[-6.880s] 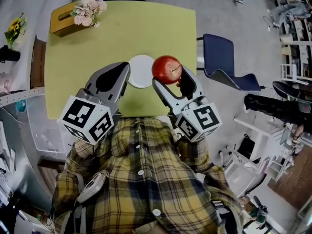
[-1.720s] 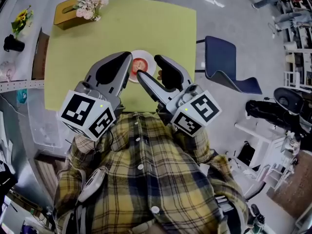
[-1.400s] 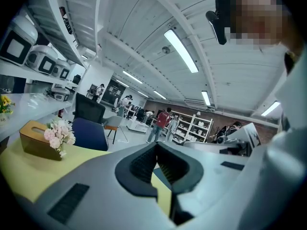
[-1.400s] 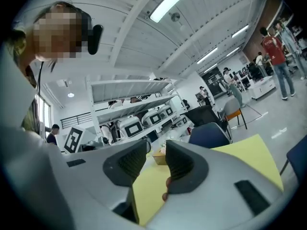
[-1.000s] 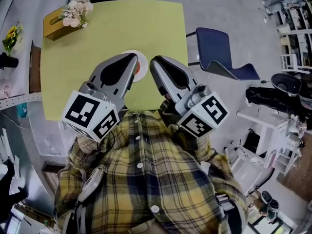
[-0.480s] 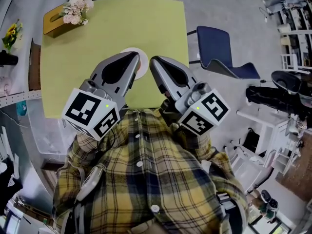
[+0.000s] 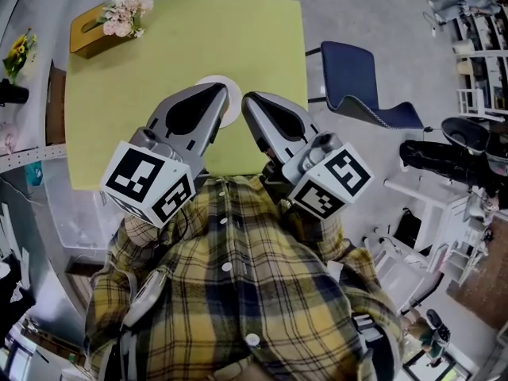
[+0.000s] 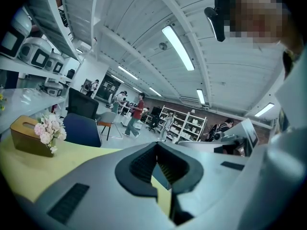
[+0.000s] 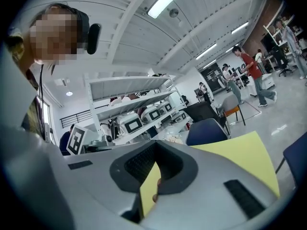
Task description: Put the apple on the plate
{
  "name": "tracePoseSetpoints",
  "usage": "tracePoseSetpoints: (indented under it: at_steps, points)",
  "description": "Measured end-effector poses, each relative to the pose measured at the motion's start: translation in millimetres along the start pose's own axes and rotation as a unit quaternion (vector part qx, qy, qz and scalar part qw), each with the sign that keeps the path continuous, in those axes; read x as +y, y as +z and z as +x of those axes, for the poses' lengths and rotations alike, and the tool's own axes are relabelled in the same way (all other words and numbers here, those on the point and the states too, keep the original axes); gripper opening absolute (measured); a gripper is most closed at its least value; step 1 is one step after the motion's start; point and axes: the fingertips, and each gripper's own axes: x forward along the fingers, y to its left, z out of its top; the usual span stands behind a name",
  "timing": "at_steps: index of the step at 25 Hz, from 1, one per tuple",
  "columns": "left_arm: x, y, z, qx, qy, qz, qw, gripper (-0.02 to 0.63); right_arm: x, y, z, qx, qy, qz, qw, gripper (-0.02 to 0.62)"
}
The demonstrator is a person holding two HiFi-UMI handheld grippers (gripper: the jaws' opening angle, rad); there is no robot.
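On the yellow-green table stands the white plate, mostly covered by my left gripper. The apple is hidden behind that gripper in the head view. A small red-brown sliver shows through the jaw gap in the right gripper view; I cannot tell whether it is the apple. My right gripper is shut and empty, with its tip just right of the plate. My left gripper has its jaws together on nothing. Both point nearly level over the table's near edge.
A tan tissue box with pink flowers stands at the table's far left corner. A blue chair is by the table's right side. Shelves and standing people fill the room beyond. My plaid shirt fills the bottom of the head view.
The right gripper earlier held the apple, then stood open by the plate with the apple on it; now it is shut and empty. The red glimpse beside the left gripper is now covered.
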Motion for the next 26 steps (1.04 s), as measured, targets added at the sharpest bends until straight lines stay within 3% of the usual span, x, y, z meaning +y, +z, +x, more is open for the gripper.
tracePoseSetpoints:
  at_steps: [13,19,26]
  points:
    - [23,-4,5,0.017,0.008,0.01,0.9998,0.008,-11,-5,-2,0.012,-0.005,0.007,1.0,-0.004]
    - [52,-2,5,0.014,-0.008,-0.053,0.9985,0.008,-26,-7,-12,0.017,-0.014,0.007,1.0,-0.003]
    - [66,-2,3,0.058,-0.007,-0.039,0.9975,0.008,-32,-1,-26,0.013,-0.023,0.004,1.0,-0.005]
